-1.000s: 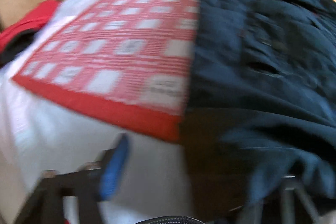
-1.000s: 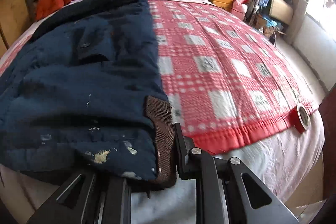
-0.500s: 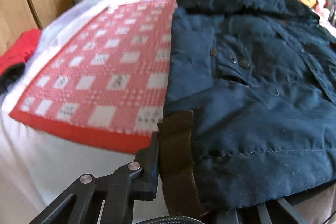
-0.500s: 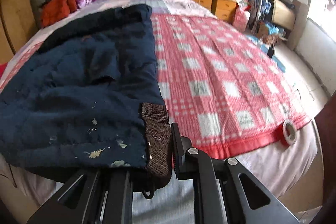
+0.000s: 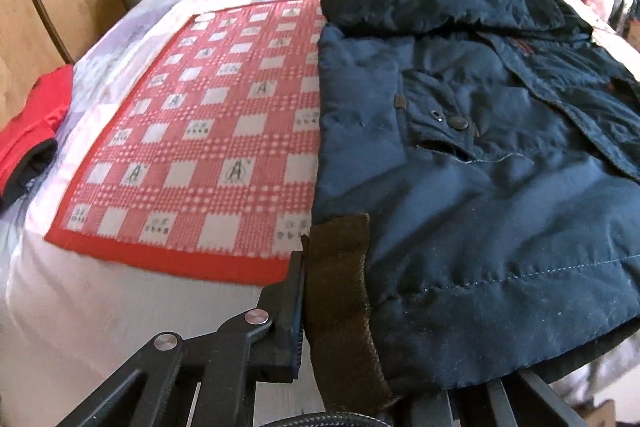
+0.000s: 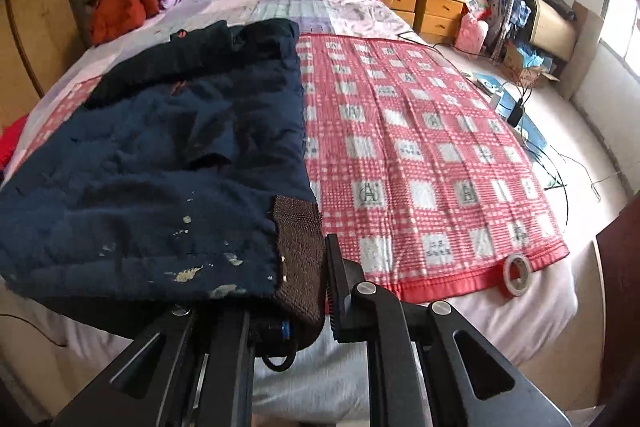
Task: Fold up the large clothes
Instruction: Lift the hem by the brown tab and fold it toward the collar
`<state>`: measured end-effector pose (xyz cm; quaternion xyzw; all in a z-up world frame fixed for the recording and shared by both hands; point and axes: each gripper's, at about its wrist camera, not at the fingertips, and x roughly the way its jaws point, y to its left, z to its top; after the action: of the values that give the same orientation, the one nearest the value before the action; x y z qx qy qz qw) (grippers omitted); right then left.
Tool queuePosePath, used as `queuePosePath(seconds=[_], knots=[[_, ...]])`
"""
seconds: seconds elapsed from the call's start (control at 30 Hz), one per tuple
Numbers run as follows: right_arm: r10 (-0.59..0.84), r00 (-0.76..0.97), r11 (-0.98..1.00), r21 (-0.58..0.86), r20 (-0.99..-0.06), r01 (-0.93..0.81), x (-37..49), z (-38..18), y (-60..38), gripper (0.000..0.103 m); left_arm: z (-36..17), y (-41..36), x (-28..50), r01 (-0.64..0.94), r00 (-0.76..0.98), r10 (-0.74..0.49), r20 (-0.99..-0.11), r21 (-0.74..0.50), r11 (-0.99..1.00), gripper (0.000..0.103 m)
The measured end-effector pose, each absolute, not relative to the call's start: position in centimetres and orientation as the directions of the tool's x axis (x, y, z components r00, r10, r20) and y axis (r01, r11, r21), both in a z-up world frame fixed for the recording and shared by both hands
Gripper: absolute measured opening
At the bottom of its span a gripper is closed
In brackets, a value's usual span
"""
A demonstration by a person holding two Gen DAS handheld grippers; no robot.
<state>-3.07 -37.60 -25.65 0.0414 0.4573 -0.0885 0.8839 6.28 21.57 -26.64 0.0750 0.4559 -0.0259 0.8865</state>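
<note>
Navy padded jacket (image 5: 480, 163) lying on the red checked blanket (image 5: 208, 131) on the bed. Since a second ago, left claw (image 5: 340, 311) and right claw (image 6: 296, 267) have clamped its brown cuffs and risen, hem lifting at 6 o'clock: fold beginning. Both point steeply downward.

Letter "A" emblems on the checked blanket (image 5: 208, 147) squares
</note>
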Motion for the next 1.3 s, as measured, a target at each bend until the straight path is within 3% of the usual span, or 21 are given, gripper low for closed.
queuePosePath(seconds=[0.37,0.43,0.77,0.97,1.3], knots=[[-0.164,0.448,0.977,-0.084,-0.879,0.194,-6.1,-13.7,-35.0,0.014,-21.9,24.3,7.6,0.124,0.444,-0.058,-0.894,-0.002,0.992,0.016],[-0.164,0.455,0.979,-0.088,-0.875,0.183,-5.1,-11.9,-34.5,0.014,-20.5,24.3,9.7,0.166,0.440,-0.049,-0.896,0.028,0.986,0.016],[0.023,0.610,1.000,0.021,-0.792,-0.010,12.6,-5.8,-39.4,0.014,-12.1,18.8,25.5,0.158,0.489,0.096,-0.867,0.196,0.968,0.017],[0.037,0.605,0.999,0.022,-0.795,-0.032,26.0,-7.6,-40.7,0.014,-13.5,18.5,39.3,0.167,0.461,0.079,-0.884,0.174,0.970,0.017],[-0.111,0.474,0.991,-0.061,-0.874,0.120,45.5,-19.7,-42.0,0.014,-27.2,14.2,59.7,0.317,0.332,0.096,-0.938,0.207,0.925,0.017]])
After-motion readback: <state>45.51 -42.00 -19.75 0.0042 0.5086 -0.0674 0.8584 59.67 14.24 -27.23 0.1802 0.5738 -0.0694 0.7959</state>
